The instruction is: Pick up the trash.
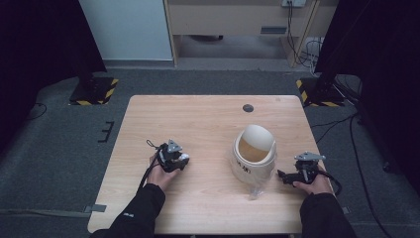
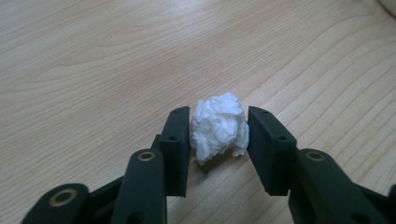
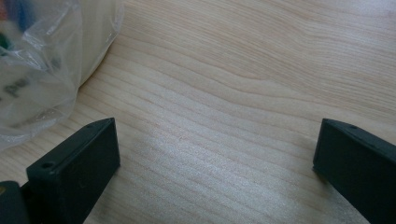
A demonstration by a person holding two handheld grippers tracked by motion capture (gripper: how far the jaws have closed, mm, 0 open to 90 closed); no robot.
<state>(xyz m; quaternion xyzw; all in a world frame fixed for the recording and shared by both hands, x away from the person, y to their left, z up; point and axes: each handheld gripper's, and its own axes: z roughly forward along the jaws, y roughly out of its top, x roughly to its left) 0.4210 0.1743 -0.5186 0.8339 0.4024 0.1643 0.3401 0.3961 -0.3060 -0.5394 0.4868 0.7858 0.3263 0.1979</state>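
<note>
Pale wood with a wavy grain makes up the table (image 1: 198, 119), a square top with rounded corners and a small dark round plug (image 1: 248, 108) near its far edge. It stands on grey carpet (image 1: 59, 144); at the far left and far right, black stand bases edged in yellow-and-black tape (image 1: 94, 91) sit on the floor beside dark curtains, and loose cables (image 1: 307, 49) hang by a light wooden cabinet at the far wall.

On the near left of the table, the left gripper (image 2: 218, 135) has its jaws pinched on a crumpled white tissue ball (image 2: 219, 128) that rests on the wood, a pad touching each side. In the high view that gripper (image 1: 173, 157) lies low over the table in the person's left hand.

Right of centre stands a cream bin with a tilted swing lid (image 1: 253, 151), a clear plastic liner (image 3: 37, 65) spilling out at its base. Just right of it, the right gripper (image 3: 215, 154) rests with jaws spread wide over bare wood, nothing between them.
</note>
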